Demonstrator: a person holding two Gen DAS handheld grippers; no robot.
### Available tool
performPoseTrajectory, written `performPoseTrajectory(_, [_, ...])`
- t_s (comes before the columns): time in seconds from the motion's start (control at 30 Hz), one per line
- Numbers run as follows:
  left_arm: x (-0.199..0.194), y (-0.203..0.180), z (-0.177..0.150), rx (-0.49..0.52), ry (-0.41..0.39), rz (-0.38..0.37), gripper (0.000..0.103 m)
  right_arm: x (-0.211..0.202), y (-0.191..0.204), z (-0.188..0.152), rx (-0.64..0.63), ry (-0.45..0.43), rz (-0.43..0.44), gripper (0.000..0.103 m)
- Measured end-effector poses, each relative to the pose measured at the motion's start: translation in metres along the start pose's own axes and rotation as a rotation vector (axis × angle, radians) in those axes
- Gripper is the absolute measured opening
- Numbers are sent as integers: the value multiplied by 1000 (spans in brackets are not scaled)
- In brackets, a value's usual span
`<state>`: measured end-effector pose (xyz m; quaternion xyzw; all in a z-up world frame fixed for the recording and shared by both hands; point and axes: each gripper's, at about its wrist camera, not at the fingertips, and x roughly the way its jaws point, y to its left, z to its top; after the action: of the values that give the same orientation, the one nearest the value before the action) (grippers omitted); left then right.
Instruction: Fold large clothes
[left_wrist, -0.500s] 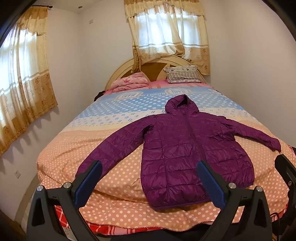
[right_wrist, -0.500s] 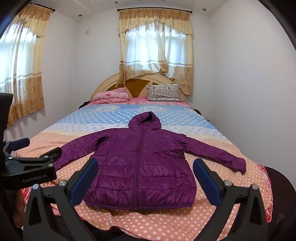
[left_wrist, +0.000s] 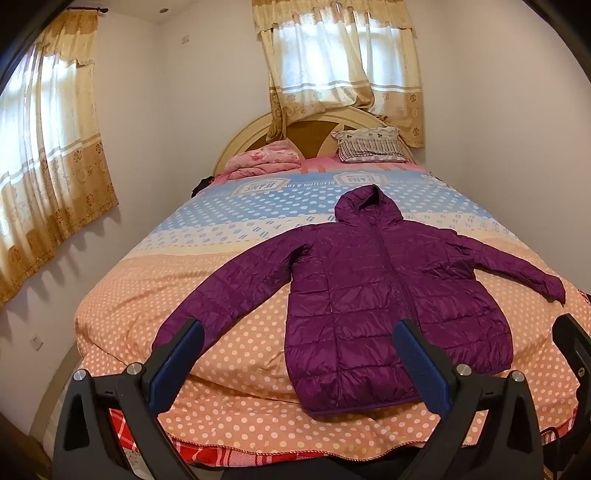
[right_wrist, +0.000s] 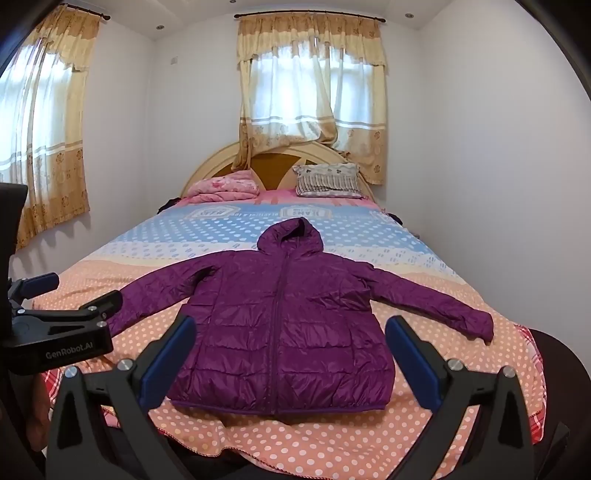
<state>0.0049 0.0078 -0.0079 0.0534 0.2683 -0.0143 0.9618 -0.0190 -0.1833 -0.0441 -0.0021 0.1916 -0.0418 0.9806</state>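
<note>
Your left tongs (left_wrist: 299, 354) cover the cuff of the jacket's (left_wrist: 369, 295) sleeve and part of its hem in the left wrist view. There the right tongs (left_wrist: 576, 354) are cut off by the picture's edge. From the right wrist, the left tongs (right_wrist: 70, 295) hide that same cuff. The quilt's (right_wrist: 332, 236) lettering is too small to read, and a dark item (left_wrist: 201, 183) beside the pink blanket (left_wrist: 266, 162) cannot be identified.
</note>
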Motion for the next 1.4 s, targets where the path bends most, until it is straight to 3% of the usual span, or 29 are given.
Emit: performPoseTrajectory(1.4, [6, 8, 1, -8, -12, 25, 102, 10, 0, -4, 1, 20, -10, 103])
